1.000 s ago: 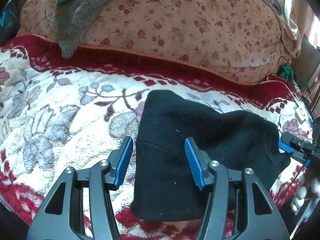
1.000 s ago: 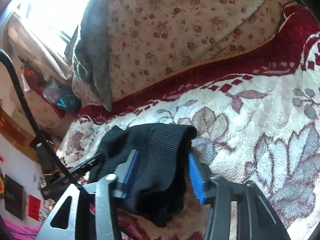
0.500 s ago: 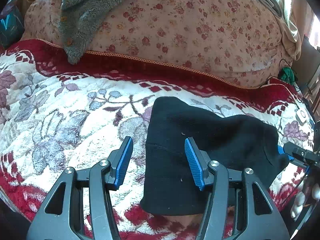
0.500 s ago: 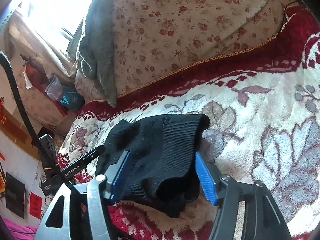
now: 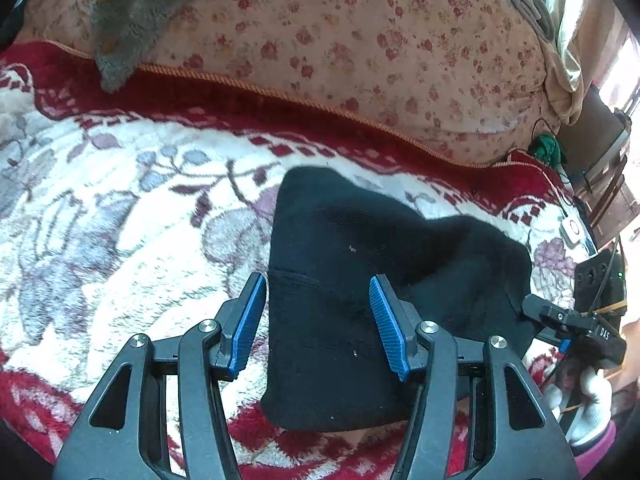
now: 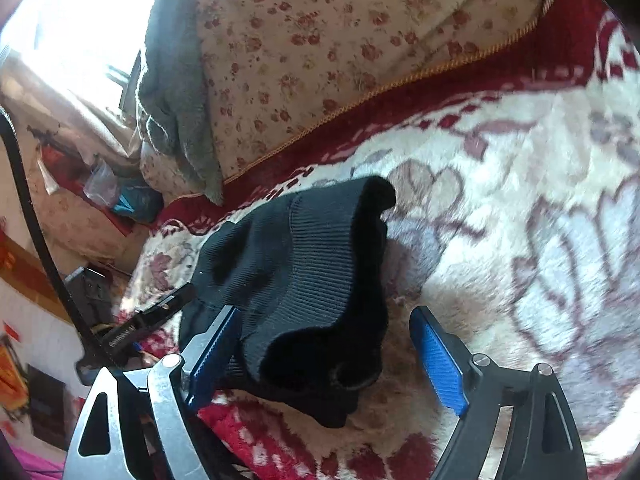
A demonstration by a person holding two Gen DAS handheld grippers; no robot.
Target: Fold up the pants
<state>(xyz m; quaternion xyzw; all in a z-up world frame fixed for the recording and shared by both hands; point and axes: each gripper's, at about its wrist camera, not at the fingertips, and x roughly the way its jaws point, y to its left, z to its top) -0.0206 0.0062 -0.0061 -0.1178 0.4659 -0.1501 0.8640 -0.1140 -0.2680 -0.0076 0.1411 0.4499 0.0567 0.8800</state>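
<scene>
Pants point(image 6: 304, 280) lie folded on blanket point(image 6: 520, 240), right jaws opening.

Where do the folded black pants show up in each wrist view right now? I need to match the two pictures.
Left wrist view: black pants lie lower centre on the floral blanket, between the left gripper's open jaws.
Right wrist view: black pants sit centre-left, between the opening jaws of the right gripper.
Shared landmark: the grey fleece draped on the flowered cushion.
</scene>
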